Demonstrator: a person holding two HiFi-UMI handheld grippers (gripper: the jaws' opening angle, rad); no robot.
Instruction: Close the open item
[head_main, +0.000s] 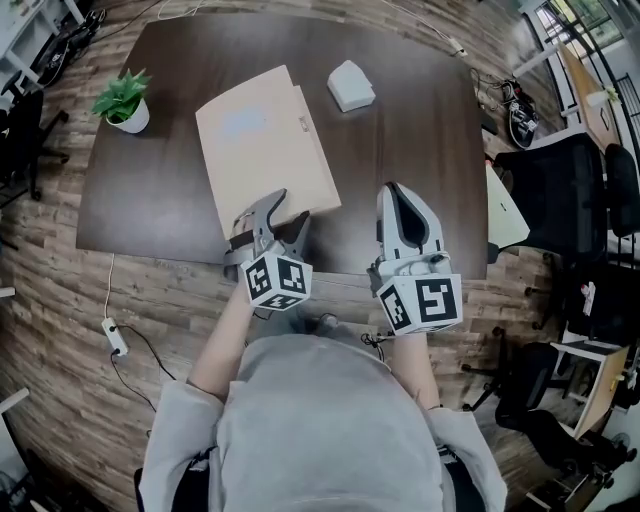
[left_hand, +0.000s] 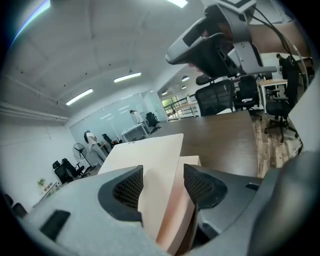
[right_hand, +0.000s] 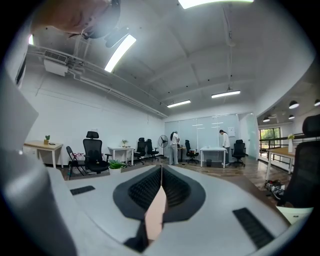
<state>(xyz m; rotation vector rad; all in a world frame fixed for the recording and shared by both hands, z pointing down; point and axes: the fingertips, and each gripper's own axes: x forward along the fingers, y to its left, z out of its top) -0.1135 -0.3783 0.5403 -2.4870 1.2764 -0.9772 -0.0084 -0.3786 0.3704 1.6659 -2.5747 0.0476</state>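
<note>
The left gripper (head_main: 287, 215) (left_hand: 162, 175) is held with its jaws wide apart, and the near edge of a flat beige cardboard box (head_main: 260, 140) (left_hand: 150, 155) is seen between them. No squeeze on the box is shown; whether either pad brushes it cannot be told. From this gripper the box runs straight ahead and away over the dark brown wooden table (head_main: 400, 150), lying flat. In the left gripper view its upper panel is seen resting on a lower layer, a corner of which shows just beside the right-hand pad. The left gripper is pointed forward and somewhat downward at the box's near right corner. The right gripper (head_main: 400, 195) (right_hand: 161, 172) is held with its jaws brought together at the tips, and nothing can be made out gripped between them. It is kept level over the near edge of the table. The box lies to its left and slightly ahead, apart from it. A small green plant in a white pot (head_main: 125, 100) is seen well ahead and to the left of the left gripper, beyond the box's far left side. A white squarish object (head_main: 350, 85) is seen on the table well ahead of both grippers, just beyond the box's far right corner.
</note>
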